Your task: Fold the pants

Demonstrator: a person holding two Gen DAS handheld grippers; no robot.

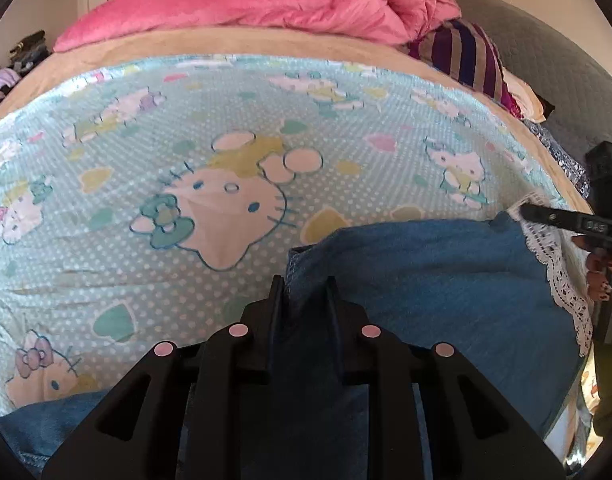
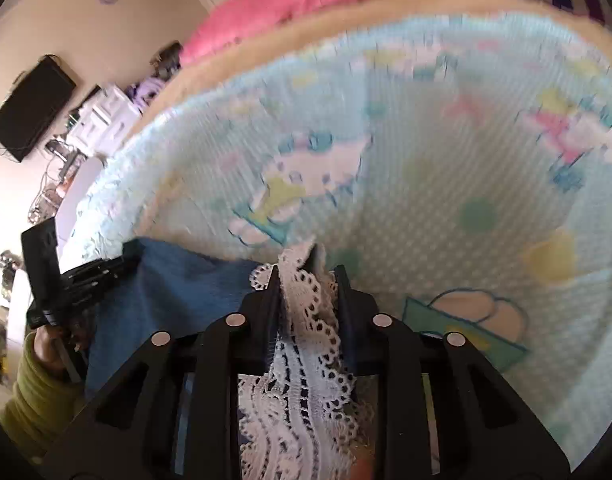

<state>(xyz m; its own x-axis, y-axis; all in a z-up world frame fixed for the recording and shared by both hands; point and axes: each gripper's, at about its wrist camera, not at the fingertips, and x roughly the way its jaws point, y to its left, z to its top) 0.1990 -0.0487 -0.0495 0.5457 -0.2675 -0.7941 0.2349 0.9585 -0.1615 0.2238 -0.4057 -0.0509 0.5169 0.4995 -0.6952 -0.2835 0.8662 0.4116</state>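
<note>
Blue denim pants (image 1: 425,280) with a white lace hem (image 2: 306,320) lie on the bed, on a light blue cartoon-cat sheet (image 1: 186,140). The left claw (image 1: 304,292) is clenched on a denim edge, and the right claw (image 2: 306,276) is clenched on the lace. A pink blanket (image 1: 226,8) lies behind.

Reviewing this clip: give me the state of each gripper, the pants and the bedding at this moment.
left gripper: shut on the pants' plain denim edge.
right gripper: shut on the white lace trim.
pants: blue denim, held at two points over the bed.
cartoon blanket: spread flat.
pink duvet: bunched.
</note>
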